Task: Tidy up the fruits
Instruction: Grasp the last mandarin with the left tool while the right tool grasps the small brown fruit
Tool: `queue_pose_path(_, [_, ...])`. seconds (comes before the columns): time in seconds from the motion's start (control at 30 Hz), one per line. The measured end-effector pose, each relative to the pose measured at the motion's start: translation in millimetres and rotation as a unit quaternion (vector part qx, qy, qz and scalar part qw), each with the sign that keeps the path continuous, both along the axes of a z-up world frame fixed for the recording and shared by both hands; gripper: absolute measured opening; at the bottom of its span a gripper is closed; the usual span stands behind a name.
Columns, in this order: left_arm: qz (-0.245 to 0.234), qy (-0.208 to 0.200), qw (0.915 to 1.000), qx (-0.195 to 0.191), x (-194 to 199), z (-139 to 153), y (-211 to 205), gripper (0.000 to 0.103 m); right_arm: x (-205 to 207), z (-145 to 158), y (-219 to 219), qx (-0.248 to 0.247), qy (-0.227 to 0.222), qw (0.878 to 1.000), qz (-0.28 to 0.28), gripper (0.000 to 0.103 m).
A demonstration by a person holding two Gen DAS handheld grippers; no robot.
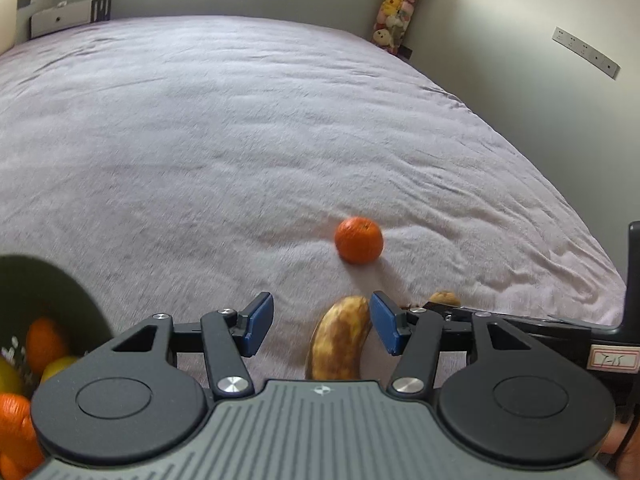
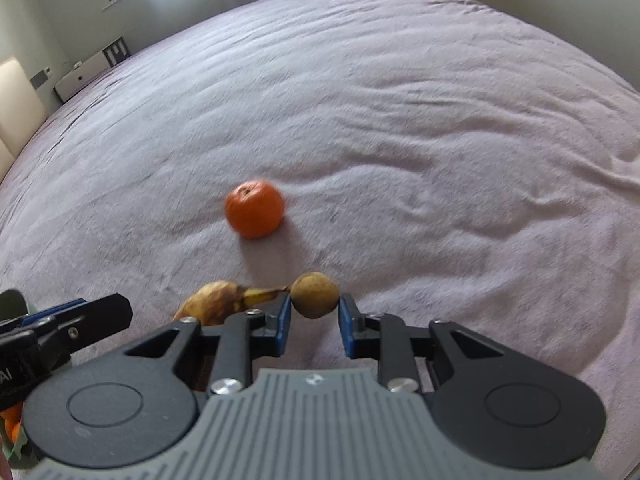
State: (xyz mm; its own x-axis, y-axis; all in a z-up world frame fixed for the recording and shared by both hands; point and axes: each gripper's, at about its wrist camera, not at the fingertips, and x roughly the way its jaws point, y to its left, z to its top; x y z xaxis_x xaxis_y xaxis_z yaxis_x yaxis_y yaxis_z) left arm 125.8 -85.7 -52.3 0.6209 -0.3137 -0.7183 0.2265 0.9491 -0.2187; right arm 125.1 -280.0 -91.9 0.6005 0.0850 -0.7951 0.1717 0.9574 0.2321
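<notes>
Right gripper point(image 2: 314, 306) pinches a small brown fruit point(image 2: 315, 294) between blue pads. Left gripper point(image 1: 322, 322) stands spread, a spotted banana point(image 1: 340, 338) against its right pad, a mandarin point(image 1: 359, 240) ahead.

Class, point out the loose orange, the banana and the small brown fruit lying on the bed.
orange point(image 2: 255, 209), right wrist view, middle of its skin.
banana point(image 1: 342, 338), left wrist view, its spotted body.
brown fruit point(image 2: 315, 295), right wrist view, its rounded front.
</notes>
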Motion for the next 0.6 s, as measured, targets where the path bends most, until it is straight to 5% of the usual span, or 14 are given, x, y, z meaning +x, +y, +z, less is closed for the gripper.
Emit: queue_pose_path(0.6, [-0.023,-0.02,0.9994,-0.013,39,-23,-15,0.065,17,-16,-14,0.015,-0.015,0.999,-0.034,0.022])
